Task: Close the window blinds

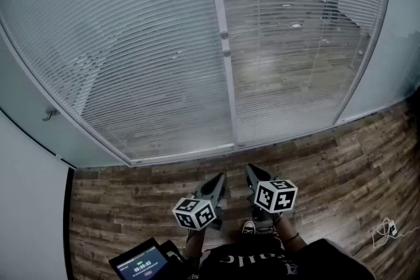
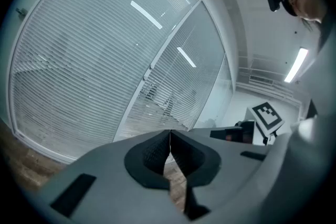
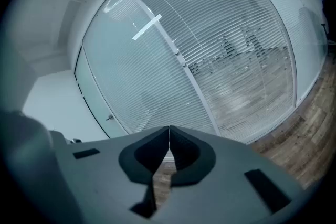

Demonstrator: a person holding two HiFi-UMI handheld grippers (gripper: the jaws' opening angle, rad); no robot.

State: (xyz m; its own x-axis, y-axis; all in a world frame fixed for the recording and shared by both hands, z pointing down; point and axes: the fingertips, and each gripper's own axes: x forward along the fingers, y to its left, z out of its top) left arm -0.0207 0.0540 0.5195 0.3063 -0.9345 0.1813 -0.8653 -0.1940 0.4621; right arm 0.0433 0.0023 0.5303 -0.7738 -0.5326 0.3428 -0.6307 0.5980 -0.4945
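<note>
White slatted blinds (image 1: 125,56) hang behind glass in two panels, parted by a pale upright post (image 1: 223,42) with two small knobs. The right panel's blinds (image 1: 295,36) have their slats turned partly open, and a wooden floor shows through them. My left gripper (image 1: 222,178) and right gripper (image 1: 251,170) are held low and side by side above the floor, well short of the glass. Both are shut with nothing between the jaws. In the left gripper view the left gripper (image 2: 170,132) points at the blinds (image 2: 79,71). The right gripper (image 3: 169,128) faces the post (image 3: 184,65).
A wood-plank floor (image 1: 341,167) runs up to the white bottom rail (image 1: 184,153). A small metal handle (image 1: 49,113) sits on the frosted panel at left. A tablet screen (image 1: 141,265) is at the bottom left. A white cable (image 1: 387,229) lies on the floor at right.
</note>
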